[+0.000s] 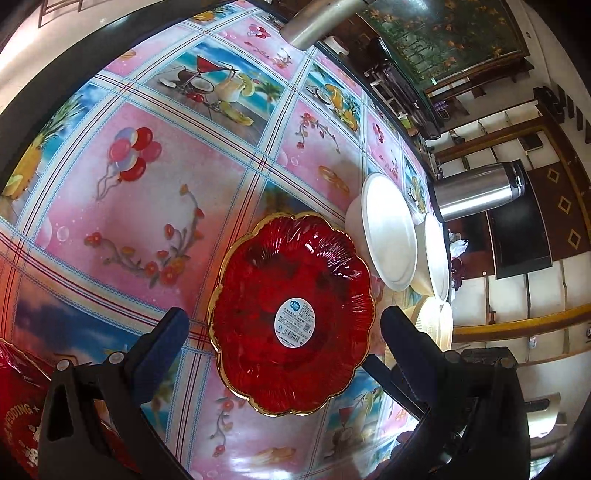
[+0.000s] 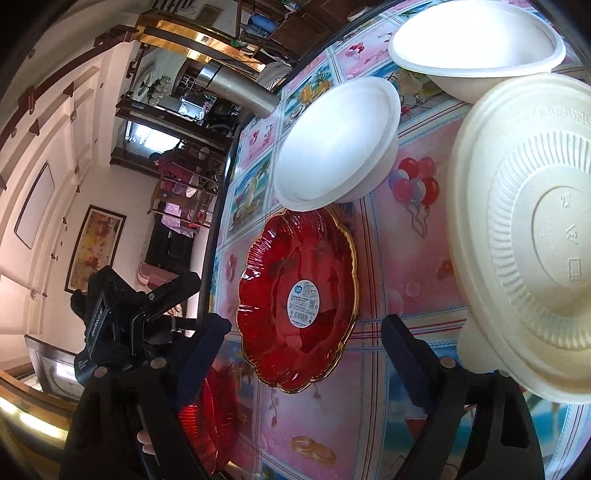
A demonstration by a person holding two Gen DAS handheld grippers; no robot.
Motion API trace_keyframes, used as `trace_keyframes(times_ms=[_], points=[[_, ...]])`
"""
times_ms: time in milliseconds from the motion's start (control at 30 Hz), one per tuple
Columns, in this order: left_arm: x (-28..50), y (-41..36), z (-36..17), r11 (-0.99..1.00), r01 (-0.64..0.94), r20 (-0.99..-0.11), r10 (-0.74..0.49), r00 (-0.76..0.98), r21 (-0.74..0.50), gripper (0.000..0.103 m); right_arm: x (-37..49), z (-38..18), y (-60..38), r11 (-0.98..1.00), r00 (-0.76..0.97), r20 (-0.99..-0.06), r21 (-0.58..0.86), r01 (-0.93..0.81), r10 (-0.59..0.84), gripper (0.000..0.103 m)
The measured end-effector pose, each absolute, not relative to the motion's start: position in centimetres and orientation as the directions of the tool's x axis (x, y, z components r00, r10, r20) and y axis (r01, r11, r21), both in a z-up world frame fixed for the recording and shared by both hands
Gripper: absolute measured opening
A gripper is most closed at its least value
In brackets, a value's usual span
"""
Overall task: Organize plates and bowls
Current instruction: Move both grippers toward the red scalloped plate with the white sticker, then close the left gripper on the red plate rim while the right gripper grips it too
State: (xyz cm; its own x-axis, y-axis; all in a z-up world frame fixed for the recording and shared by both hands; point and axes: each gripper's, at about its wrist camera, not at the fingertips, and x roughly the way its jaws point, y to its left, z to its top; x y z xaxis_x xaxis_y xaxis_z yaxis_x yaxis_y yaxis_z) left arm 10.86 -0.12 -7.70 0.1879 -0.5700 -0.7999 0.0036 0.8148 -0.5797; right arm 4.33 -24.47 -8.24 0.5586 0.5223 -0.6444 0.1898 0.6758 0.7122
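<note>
Left wrist view: left gripper (image 1: 284, 325) spread wide, holding nothing, red plate (image 1: 291, 314) flat on the table (image 1: 155, 192) straight ahead between its fingers; white bowl (image 1: 388, 232) behind-right, "WEDDING" on a red bag (image 1: 22, 410). Right wrist view: right gripper (image 2: 306, 332) spread, empty, plate ahead-left, its sticker (image 2: 303, 302) unreadable; ribbed cream lid (image 2: 532, 236) just beside the right finger.

I count two red plates: the labelled plate (image 1: 258, 277), lying flat on the table (image 1: 147, 184), and a second red plate (image 2: 207, 417) low at the table's edge. The first carries one round sticker (image 1: 295, 322). I see three bowls in all: two plain white ones, the nearer white bowl (image 2: 336, 144) and the farther white bowl (image 2: 476, 44), plus one cream ribbed bowl (image 2: 535, 240) turned bottom up. I cannot tell whether more are nested under it. There are two steel pieces: one flask (image 1: 476, 195) and one steel tube (image 1: 321, 22) cut off by the frame.
</note>
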Motion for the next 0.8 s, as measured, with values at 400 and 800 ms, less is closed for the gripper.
trace_keyframes(times_ms=[400,800], points=[[10.6,-0.2,-7.9,0.814,0.031,-0.797,-0.574,0.189,-0.579,0.103,5.1,-9.3,-24.7,0.678,0.554,-0.663,0.701,0.223,0.503,0.066],[10.5,-0.6,-7.8,0.853,0.061,-0.831,-0.519,0.198,-0.518,0.056,5.1,-9.7,-24.8,0.673,0.56,-0.661,0.703,0.23,0.5,0.049]])
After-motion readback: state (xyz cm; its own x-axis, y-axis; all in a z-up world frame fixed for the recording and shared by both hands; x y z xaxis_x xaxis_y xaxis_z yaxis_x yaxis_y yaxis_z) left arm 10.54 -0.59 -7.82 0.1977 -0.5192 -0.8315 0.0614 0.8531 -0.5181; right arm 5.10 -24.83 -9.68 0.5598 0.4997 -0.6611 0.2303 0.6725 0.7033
